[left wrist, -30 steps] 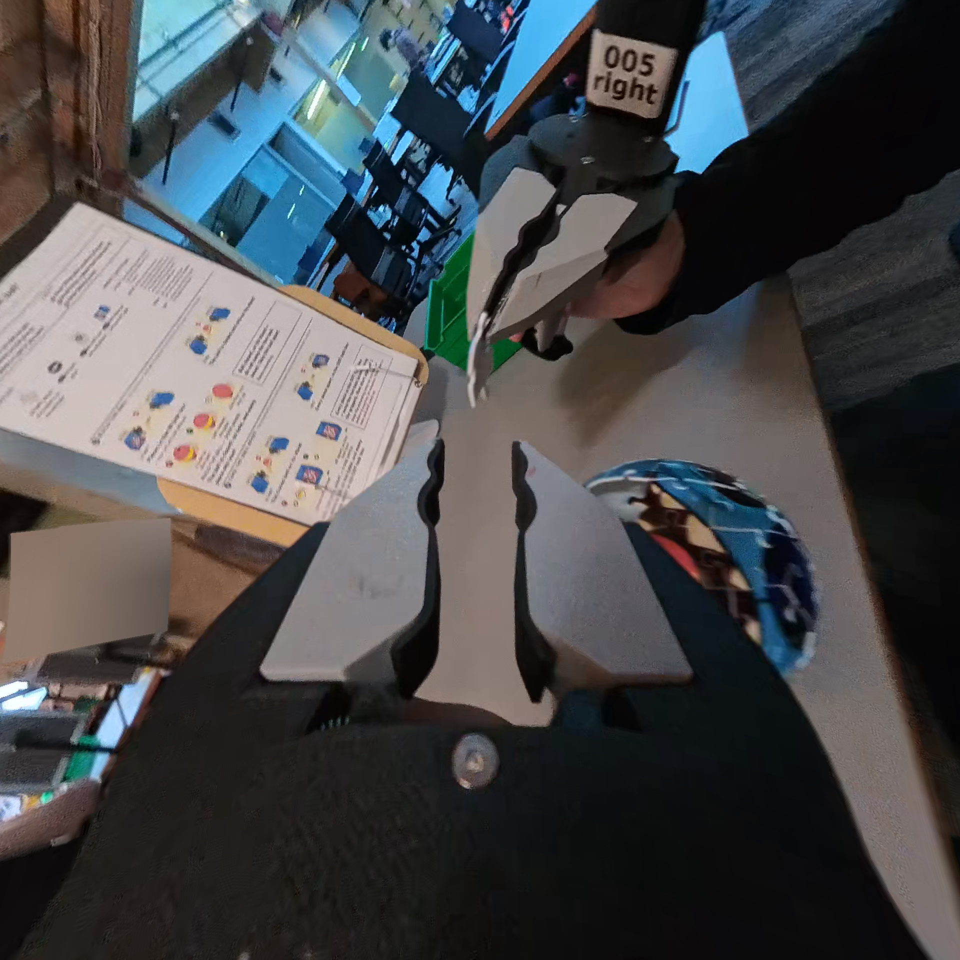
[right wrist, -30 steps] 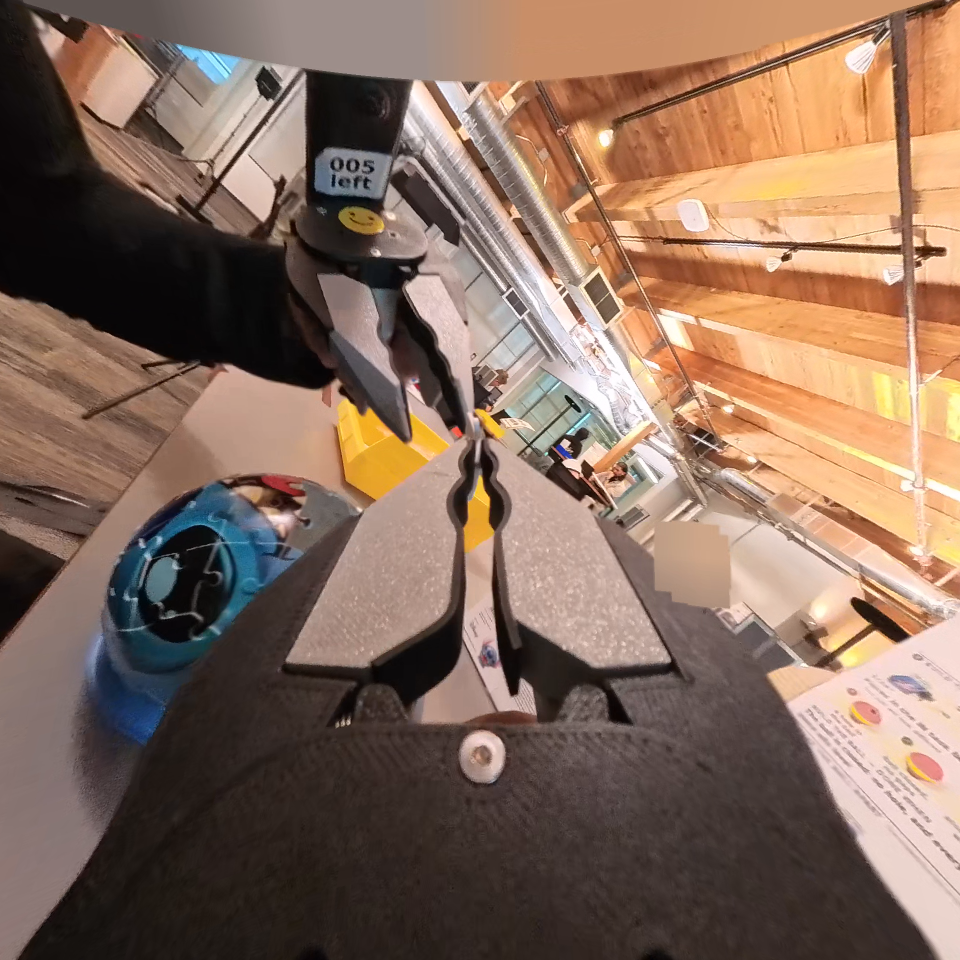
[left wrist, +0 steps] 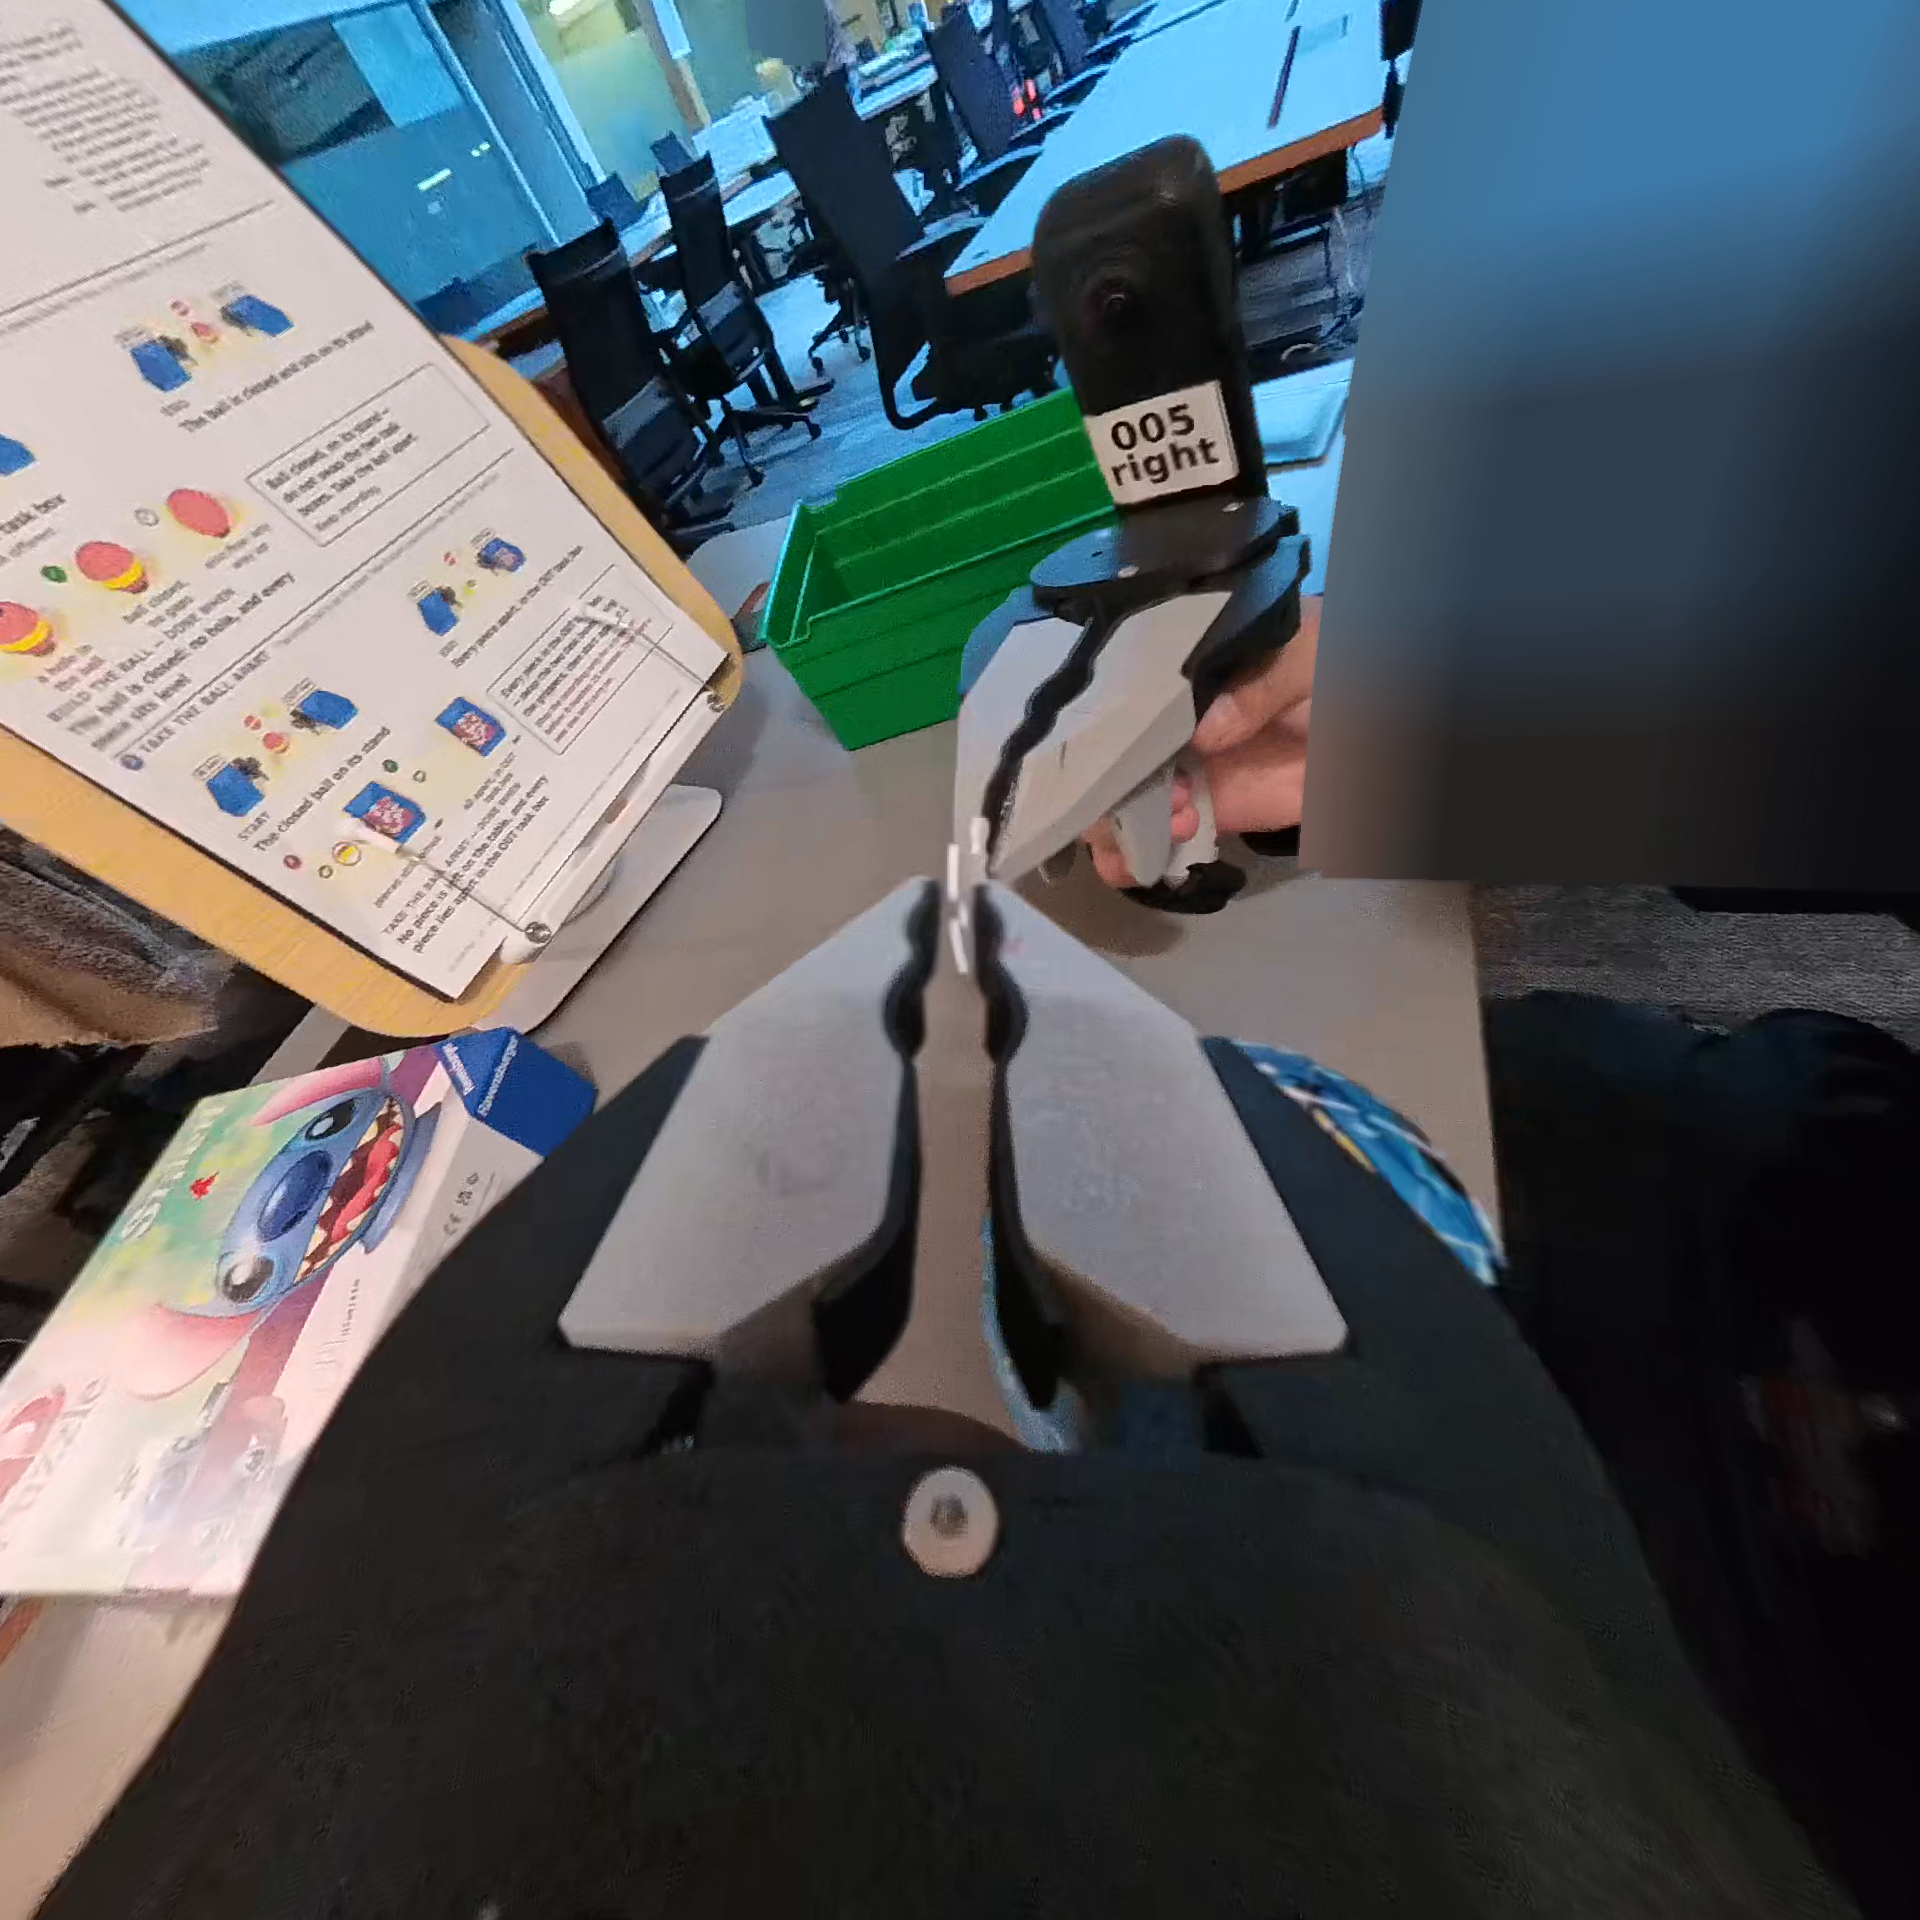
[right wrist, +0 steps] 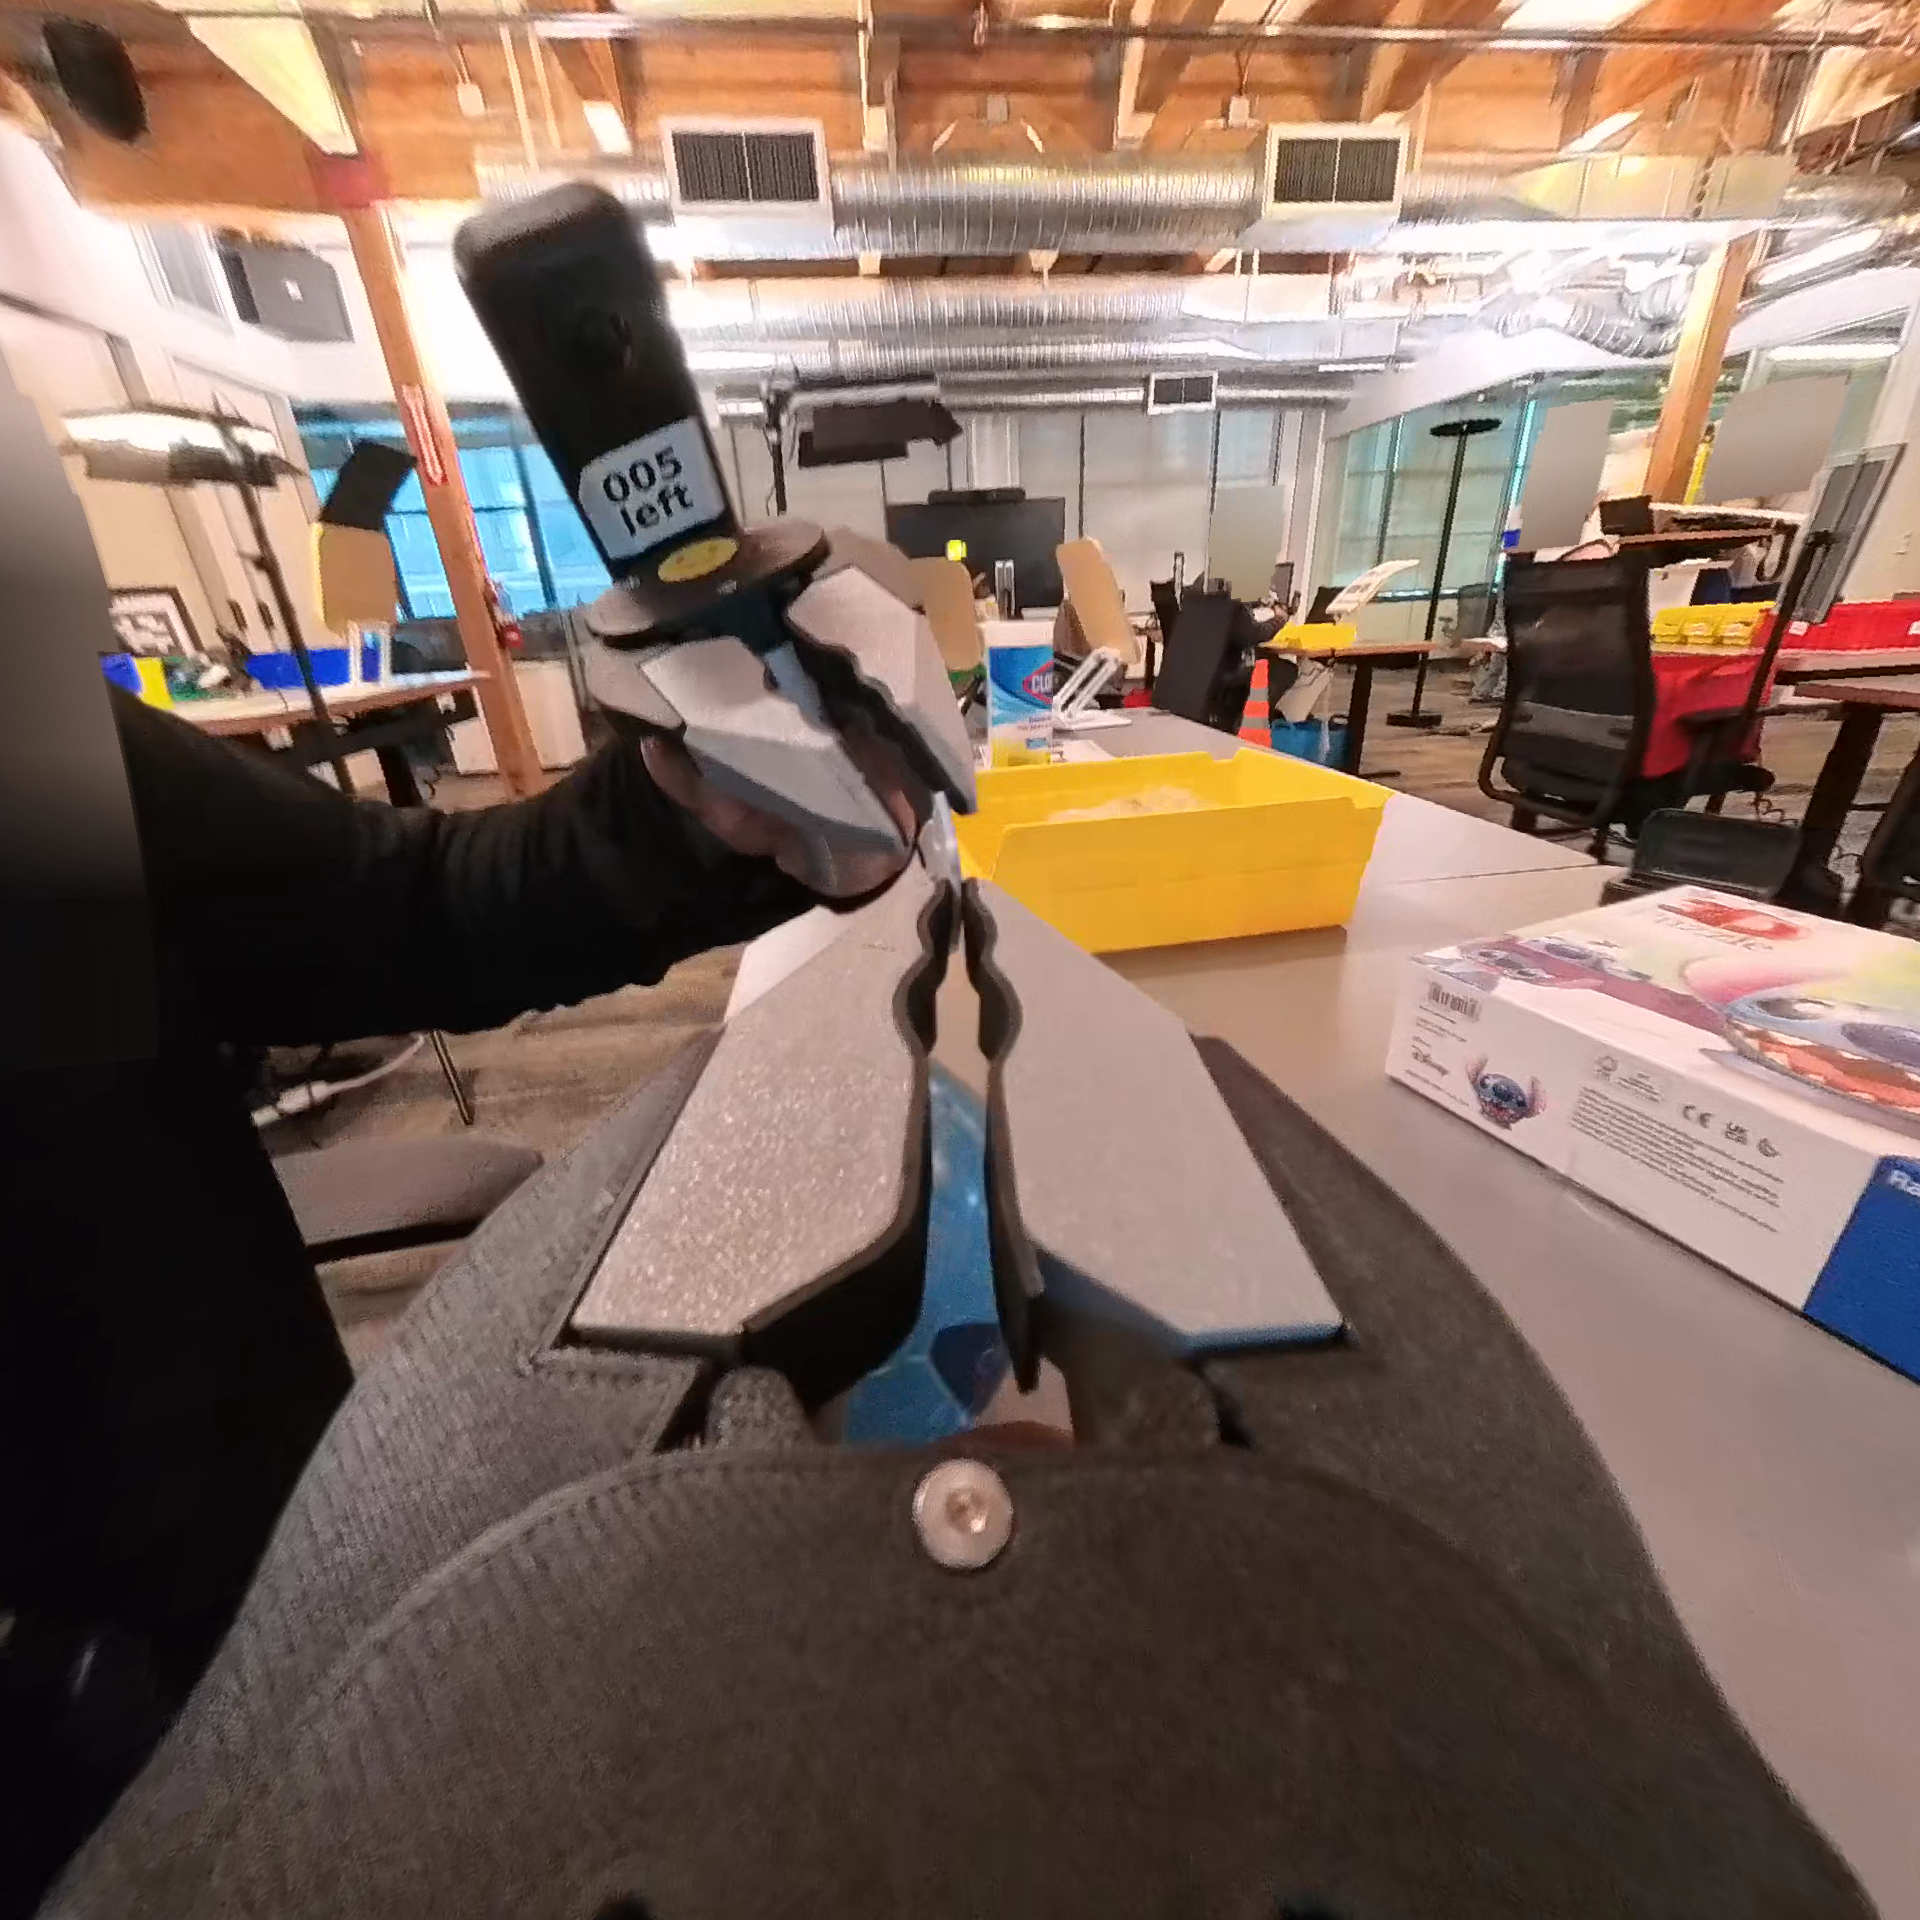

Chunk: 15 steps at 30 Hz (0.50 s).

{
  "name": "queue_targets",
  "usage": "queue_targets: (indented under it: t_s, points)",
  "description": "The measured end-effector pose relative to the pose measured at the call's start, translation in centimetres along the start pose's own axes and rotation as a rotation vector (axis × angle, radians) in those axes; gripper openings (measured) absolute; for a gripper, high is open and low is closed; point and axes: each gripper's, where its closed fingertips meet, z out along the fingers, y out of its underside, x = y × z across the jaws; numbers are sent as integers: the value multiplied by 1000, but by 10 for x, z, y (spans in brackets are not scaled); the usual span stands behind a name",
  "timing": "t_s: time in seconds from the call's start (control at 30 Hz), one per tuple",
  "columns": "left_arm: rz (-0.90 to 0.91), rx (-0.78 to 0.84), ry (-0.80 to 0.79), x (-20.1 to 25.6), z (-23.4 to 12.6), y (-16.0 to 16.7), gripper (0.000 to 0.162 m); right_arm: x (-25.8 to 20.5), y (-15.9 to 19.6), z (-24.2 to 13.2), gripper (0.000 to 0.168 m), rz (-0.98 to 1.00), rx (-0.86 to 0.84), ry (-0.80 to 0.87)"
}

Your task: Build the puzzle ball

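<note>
Both hand-held grippers have levelled out from a steep tilt, so the room now stands upright in each view. The left hand-held gripper point(left wrist: 954, 925) has narrowed its jaws from a clear gap to a slim one and now reaches the white puzzle piece point(left wrist: 964, 906), which a second ago stood apart from it in the right hand-held gripper point(right wrist: 954, 902). The two sets of tips now meet at that piece. The puzzle box point(left wrist: 260, 1236) has come into sight beside the left one.
</note>
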Motion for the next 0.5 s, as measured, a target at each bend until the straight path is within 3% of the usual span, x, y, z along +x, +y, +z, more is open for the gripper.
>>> queue_targets:
  t_s: [0.5]
  points:
    - [115,-12,88,61,-26,-26,0,-74,-16,-8,0,-324,-138,135]
